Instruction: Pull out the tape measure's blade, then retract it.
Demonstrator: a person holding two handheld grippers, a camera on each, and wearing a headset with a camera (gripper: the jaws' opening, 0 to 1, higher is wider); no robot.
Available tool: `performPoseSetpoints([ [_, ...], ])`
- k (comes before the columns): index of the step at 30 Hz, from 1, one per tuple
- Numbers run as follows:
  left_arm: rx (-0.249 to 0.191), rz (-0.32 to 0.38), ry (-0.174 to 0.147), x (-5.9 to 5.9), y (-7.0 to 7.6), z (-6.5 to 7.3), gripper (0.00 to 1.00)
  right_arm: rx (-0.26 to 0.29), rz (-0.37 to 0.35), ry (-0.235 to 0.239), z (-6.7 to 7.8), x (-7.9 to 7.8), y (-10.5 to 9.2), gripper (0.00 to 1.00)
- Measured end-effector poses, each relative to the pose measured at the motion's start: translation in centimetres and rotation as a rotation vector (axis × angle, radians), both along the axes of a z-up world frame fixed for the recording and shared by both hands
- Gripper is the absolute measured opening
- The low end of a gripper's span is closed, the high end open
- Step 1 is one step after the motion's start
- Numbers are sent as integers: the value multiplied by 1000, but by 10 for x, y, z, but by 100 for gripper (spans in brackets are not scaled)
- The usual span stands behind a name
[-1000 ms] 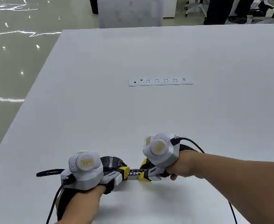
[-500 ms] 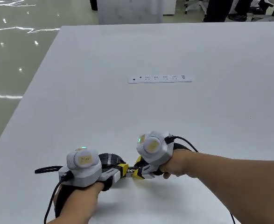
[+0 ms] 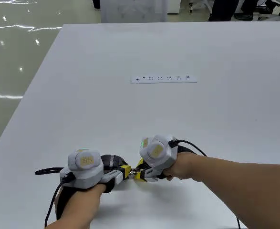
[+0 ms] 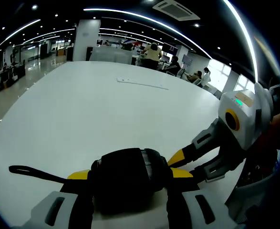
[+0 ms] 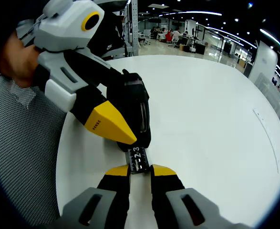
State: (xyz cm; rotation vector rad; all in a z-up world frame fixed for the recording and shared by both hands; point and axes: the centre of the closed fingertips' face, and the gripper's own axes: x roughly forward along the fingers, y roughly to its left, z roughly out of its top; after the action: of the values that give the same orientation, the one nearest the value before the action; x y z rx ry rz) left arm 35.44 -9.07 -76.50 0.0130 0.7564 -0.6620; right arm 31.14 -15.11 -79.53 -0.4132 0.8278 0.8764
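Head view: grippers (image 3: 125, 172) tip-to-tip, level.

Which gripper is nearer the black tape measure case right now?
Left. The left gripper clamps the black tape measure case; the right gripper pinches the exposed blade just beside it.

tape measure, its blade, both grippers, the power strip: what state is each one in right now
left gripper: shut on the tape measure, jaws on either side of its black case
right gripper: shut on the blade, pinching its end
tape measure: held, partly extended
blade: out a short way, the number 23 showing
power strip: lying flat on the table, apart from both grippers
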Motion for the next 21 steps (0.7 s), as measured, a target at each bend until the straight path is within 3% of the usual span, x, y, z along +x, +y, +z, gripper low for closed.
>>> performPoseSetpoints([
  [7,-2,0,2,0,0,-1,59,5,15,-36,1,1,6,13],
  [21,-6,8,6,1,0,0,59,12,16,-22,-1,8,20,13],
])
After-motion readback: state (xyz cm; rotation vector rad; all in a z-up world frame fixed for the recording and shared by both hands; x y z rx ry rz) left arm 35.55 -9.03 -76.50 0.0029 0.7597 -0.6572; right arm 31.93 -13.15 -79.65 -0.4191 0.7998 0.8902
